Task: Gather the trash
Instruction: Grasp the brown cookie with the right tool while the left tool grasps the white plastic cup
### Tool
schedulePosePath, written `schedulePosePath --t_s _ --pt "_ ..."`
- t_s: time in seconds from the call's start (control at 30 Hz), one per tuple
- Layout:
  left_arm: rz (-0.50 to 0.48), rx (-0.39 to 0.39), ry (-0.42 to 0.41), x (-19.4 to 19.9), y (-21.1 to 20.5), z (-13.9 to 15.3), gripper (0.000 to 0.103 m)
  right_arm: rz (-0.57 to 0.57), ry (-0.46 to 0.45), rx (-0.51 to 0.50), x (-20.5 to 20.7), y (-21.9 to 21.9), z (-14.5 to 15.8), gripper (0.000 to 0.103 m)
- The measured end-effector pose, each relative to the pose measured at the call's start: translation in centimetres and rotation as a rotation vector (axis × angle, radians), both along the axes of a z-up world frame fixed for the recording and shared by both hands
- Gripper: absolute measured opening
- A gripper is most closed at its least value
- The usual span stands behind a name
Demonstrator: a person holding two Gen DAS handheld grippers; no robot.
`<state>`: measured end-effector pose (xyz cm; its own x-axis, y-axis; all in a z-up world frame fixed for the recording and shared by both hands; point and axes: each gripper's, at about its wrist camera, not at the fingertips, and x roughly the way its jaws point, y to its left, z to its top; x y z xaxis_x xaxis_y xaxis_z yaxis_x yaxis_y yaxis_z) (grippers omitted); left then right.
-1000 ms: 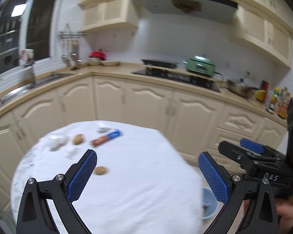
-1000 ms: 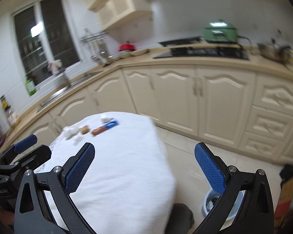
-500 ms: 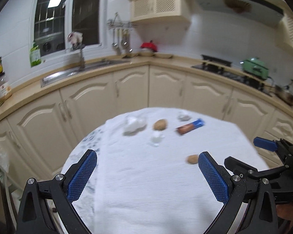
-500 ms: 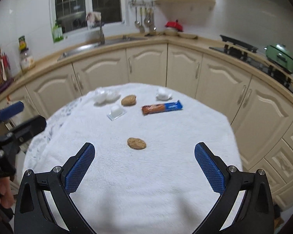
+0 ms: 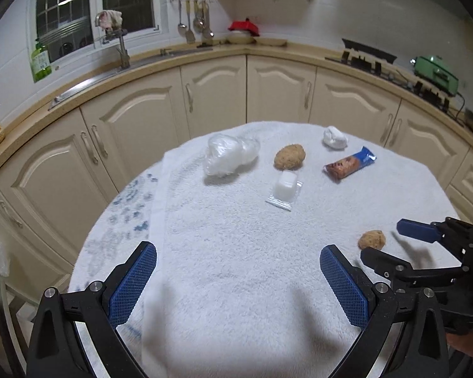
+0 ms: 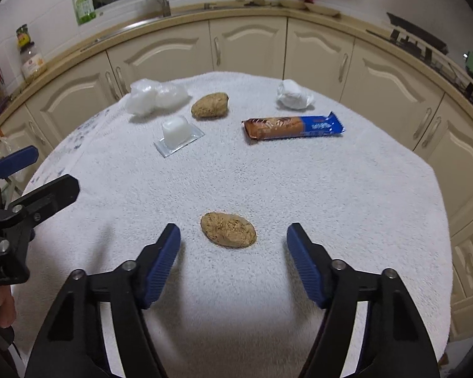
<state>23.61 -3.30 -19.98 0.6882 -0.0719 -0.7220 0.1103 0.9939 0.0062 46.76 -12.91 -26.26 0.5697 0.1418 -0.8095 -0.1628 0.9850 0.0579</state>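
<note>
text: none legible | snack wrapper (image 6: pixel 293 127): print blurred | jar (image 6: pixel 31 60): label unreadable

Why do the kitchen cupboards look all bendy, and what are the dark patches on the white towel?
Left wrist view: the fisheye lens bends the cupboards into a curve and blackens the corners. Right wrist view: same bending; the soft grey patches on the towel are shadows under the right tongs, near the close cookie. Both views are sharp.

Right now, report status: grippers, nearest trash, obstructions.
Left gripper open, empty. Right gripper open, jaws just been closing, nothing gripped. Nearest brown crumbly lump lies on the white towel just ahead of its fingertips, untouched. Nothing in the way.
</note>
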Motion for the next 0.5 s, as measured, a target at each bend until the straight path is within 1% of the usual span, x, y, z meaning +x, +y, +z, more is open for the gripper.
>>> schedulePosePath --t_s 0.03,0.1,0.13,0.2,0.3,0.33,0.37,0.5 --pt "-0.005 0.002 0.007 0.9 0.0 -0.1 0.102 0.006 0.008 0.0 0.3 0.0 -0.3 0.063" --pt "-0.023 0.013 0.024 2.9 -0.6 -0.1 0.102 0.017 0.016 0.007 0.6 -0.1 -0.6 0.05" --pt "-0.034 0.015 0.033 4.3 -0.7 -0.3 0.102 0.021 0.015 0.008 0.6 -0.2 -0.6 0.047" --pt "-0.051 0.023 0.047 6.3 -0.7 -0.6 0.102 0.023 0.004 0.018 0.6 -0.6 -0.6 0.037" --pt "-0.066 0.042 0.063 9.3 -1.2 -1.6 0.102 0.029 0.005 0.048 0.8 -1.0 -0.5 0.037" --pt "-0.07 0.042 0.069 11.1 -1.2 -2.0 0.102 0.031 0.004 0.052 0.9 -1.1 -0.5 0.037" --pt "-0.079 0.037 0.077 12.0 -1.6 -2.3 0.102 0.033 0.003 0.059 0.9 -1.3 -0.4 0.037" --pt "-0.089 0.029 0.093 14.6 -2.2 -3.5 0.102 0.025 -0.007 0.082 0.9 -2.1 -0.2 0.037"
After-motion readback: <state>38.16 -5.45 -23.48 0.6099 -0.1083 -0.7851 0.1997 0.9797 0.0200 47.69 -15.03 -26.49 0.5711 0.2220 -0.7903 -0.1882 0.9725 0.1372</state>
